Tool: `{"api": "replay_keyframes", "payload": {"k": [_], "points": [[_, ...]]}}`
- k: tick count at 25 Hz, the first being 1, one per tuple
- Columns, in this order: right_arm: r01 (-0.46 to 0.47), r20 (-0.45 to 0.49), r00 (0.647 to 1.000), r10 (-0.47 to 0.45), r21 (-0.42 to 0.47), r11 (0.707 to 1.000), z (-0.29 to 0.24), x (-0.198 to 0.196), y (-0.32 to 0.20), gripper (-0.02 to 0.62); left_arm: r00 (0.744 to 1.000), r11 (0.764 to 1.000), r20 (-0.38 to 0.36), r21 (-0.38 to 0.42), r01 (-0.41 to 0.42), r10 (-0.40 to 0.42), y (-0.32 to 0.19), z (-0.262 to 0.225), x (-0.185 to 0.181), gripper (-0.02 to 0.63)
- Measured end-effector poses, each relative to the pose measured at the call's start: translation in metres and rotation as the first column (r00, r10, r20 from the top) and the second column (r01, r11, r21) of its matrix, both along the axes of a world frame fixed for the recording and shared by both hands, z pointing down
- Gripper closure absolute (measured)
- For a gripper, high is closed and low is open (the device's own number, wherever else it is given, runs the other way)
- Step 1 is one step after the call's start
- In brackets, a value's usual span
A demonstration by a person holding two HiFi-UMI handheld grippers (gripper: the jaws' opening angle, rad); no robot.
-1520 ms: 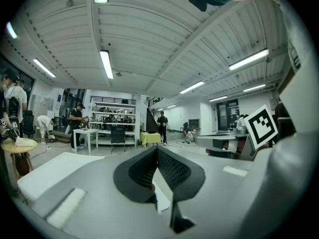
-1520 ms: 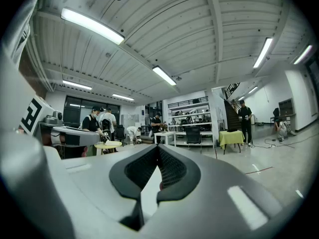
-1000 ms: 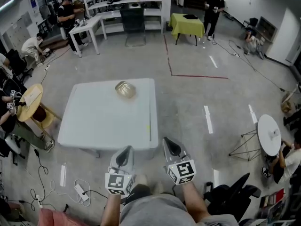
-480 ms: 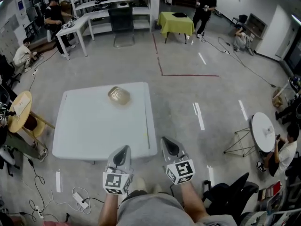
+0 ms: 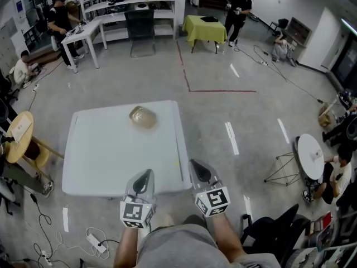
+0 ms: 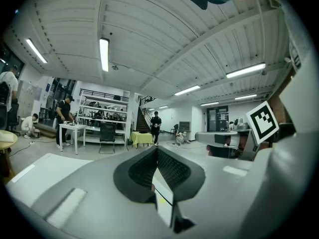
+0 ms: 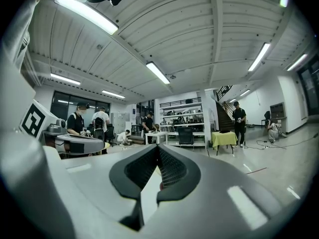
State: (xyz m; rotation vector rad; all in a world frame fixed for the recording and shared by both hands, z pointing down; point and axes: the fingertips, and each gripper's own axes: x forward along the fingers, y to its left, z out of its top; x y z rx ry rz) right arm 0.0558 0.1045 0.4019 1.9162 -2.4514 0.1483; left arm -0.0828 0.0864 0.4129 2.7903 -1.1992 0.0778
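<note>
Holds left gripper [image 5: 146,175] and right gripper [image 5: 196,168] side by side, level, over the table's [image 5: 100,161] near edge toward its right corner, fingers [image 6: 172,171] of both clenched tip to tip on nothing, likely just idling, with glassy dish [image 5: 143,116] well apart by the far edge.

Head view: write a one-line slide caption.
Shut left gripper and shut right gripper at the near edge of a white table bearing a small bowl-like object.

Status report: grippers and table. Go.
Left gripper shut, empty; right gripper shut, empty, both at near edge of table. Translucent brownish object on the far side, untouched. Nothing in between.
</note>
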Motion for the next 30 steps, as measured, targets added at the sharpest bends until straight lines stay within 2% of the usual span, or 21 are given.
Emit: {"api": "replay_keyframes", "payload": {"k": [8,17,25,30], "points": [[0.023,-0.007,1.0,-0.023,-0.001,1.0,-0.003,-0.018,-0.022,0.591,1.0,1.0,-0.016,0.006,0.017,-0.017,-0.02,-0.008,-0.013,0.595],[0.072,-0.005,0.997,-0.072,-0.023,0.997,0.005,-0.005,-0.058,0.591,0.997,0.997,-0.012,-0.021,0.078,-0.078,-0.049,0.004,-0.006,0.595],[0.154,0.005,0.988,-0.154,-0.05,0.987,0.017,0.004,-0.122,0.592,0.987,0.986,-0.004,-0.048,0.157,-0.158,-0.101,0.015,0.005,0.595],[0.195,0.01,0.981,-0.195,-0.094,0.976,0.03,0.013,-0.164,0.591,0.98,0.976,0.012,-0.095,0.197,-0.197,-0.137,0.031,0.014,0.595]]}}
